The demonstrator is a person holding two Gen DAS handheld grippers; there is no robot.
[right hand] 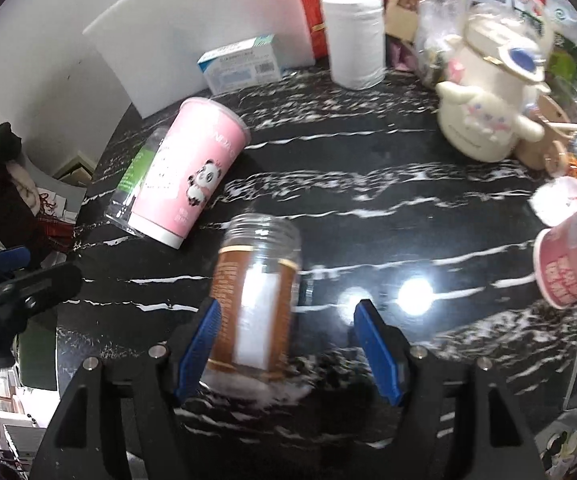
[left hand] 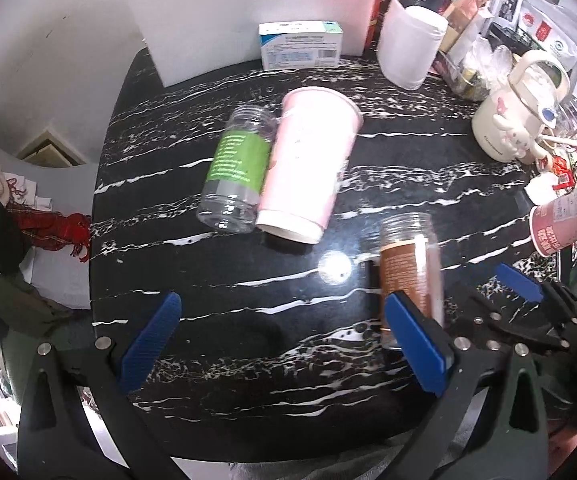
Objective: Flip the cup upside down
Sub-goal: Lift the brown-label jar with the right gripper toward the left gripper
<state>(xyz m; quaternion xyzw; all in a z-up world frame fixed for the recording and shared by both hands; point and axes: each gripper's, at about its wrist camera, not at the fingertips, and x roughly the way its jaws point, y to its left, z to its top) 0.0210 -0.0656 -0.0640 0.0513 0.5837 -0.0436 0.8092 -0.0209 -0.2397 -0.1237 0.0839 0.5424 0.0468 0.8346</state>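
A pink paper cup (left hand: 308,160) with a panda print lies on its side on the black marble table (left hand: 248,304), touching a clear jar with a green label (left hand: 238,168); both show in the right wrist view, the cup (right hand: 186,172) in front of the jar (right hand: 132,176). A clear jar with a brown label (right hand: 254,308) lies between my right gripper's (right hand: 288,348) open jaws, blurred, next to the left finger. It shows in the left wrist view (left hand: 408,276). My left gripper (left hand: 284,336) is open and empty above the table.
A white canister (left hand: 410,46), a blue-white box (left hand: 300,44), a white board (left hand: 228,12) and a cream cartoon kettle (left hand: 516,120) stand at the back. Another pink cup (right hand: 568,268) lies at the right edge. Clutter fills the back right.
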